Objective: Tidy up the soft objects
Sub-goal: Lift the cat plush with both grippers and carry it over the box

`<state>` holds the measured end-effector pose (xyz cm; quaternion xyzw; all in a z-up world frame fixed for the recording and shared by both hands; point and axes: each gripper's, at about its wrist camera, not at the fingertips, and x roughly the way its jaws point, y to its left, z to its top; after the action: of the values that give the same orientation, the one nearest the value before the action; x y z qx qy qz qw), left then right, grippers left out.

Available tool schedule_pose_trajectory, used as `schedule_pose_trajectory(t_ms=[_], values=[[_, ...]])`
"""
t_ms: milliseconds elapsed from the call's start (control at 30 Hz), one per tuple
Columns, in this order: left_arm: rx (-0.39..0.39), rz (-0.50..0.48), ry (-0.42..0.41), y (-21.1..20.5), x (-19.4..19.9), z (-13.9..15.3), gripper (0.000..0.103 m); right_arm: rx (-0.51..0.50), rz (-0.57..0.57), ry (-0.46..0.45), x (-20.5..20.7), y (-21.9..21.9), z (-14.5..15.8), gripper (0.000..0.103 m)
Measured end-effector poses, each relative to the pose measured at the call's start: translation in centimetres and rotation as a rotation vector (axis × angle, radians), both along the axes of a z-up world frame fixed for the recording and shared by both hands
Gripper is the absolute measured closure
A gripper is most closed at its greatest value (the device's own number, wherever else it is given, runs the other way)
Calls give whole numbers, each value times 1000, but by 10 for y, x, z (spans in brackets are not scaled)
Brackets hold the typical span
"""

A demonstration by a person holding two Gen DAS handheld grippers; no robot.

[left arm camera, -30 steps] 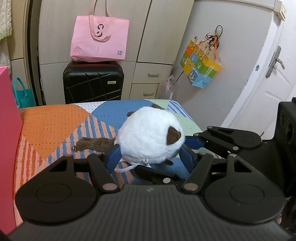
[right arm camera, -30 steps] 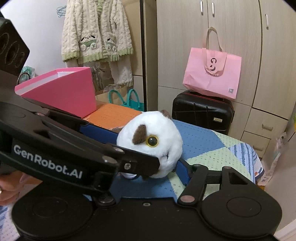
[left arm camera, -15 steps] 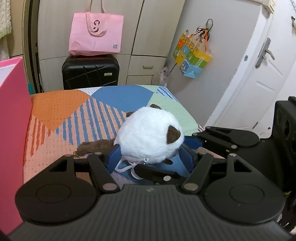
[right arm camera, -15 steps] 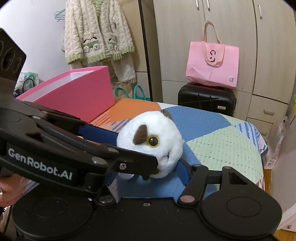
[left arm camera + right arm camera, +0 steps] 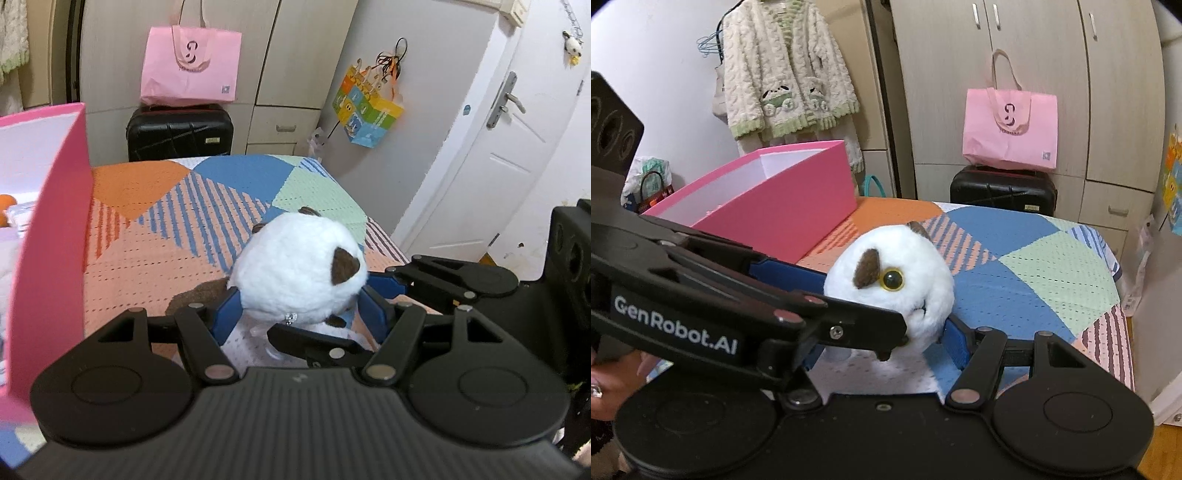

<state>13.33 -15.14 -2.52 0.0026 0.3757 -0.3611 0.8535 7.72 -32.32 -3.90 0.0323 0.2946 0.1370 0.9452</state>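
Both grippers have carried the plush cat across the bed over the last second, and the pink box now stands far closer and larger at the side than it did. Left gripper [image 5: 299, 308] has its blue pads pressed into the white fur from either side, clamped on the plush cat [image 5: 301, 273], and the toy sits up between them with a brown ear toward the camera. Right gripper [image 5: 886, 317] comes in across it: its far blue finger [image 5: 955, 341] is tight against the cat's cheek, while the near one is hidden behind the left gripper's black arm, so that grip looks closed on the toy but I can't see both pads. The cat's yellow eye faces the right wrist camera. It seems to ride just above the patchwork bedspread [image 5: 229, 206], though the underside is covered. Off to the side, the pink box [image 5: 775, 199] stands open on the bed, white inside. A hand [image 5: 613, 384] shows at the lower edge. Farther back, a black suitcase [image 5: 179, 134] carries a pink tote bag [image 5: 190, 64] against the wardrobe [image 5: 1034, 74].
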Motion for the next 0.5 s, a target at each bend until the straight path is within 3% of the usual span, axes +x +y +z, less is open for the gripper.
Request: schedule_pose_trajectory(t_ms=[167, 500], values=[[-14, -21, -8, 22, -20, 8, 36, -14, 5, -16, -23, 19, 9, 32], [-84, -26, 63, 81, -58, 14, 34, -29, 43, -8, -71, 65, 28, 32]])
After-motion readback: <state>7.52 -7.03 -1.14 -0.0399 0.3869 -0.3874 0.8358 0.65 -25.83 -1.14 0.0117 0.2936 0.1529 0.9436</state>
